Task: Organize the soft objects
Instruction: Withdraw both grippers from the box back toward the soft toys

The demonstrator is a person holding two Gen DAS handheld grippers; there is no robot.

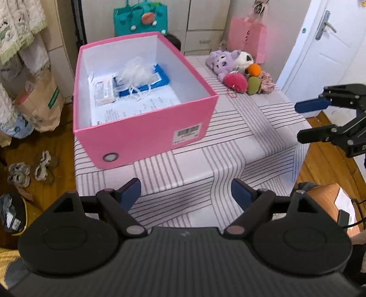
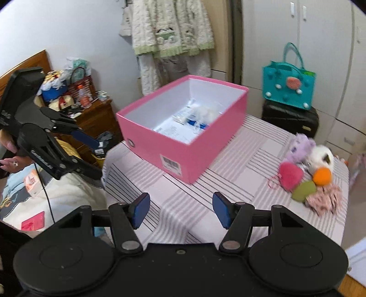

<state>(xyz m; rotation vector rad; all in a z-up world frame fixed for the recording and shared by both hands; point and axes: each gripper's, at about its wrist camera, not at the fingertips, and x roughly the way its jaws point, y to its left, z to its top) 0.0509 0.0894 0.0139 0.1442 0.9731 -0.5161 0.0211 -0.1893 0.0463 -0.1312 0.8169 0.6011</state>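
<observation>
Counter (image 1: 240, 146) with striped lilac cloth fills mid frame in both views; pink box (image 1: 146, 137) sits on it at 11 o'clock in the left wrist view, 12 o'clock in the right wrist view, open top, white inside, barcode label on its near wall; inside the box lie papers, a blue packet (image 1: 160, 81) and a white fluffy tuft (image 1: 137, 73) on top of the packet; teal bag (image 1: 140, 19) stands behind the box, on a black suitcase (image 2: 290, 118) in the right wrist view; pile of soft toys (image 1: 240, 73) on the counter at 1 o'clock in the left wrist view, 3 o'clock in the right wrist view, well apart from the box, all outside it; pile holds a purple plush (image 1: 219, 60), white plush, pink pompom (image 1: 235, 82), green ball (image 1: 254, 85), orange ball (image 1: 254, 69), pinkish frilly piece; left gripper (image 1: 185, 194) at 6 o'clock over bare cloth, fingers spread wide, nothing between them; right gripper (image 2: 180, 209) at 6 o'clock over bare cloth, fingers spread, nothing between them, short of the toys.
</observation>
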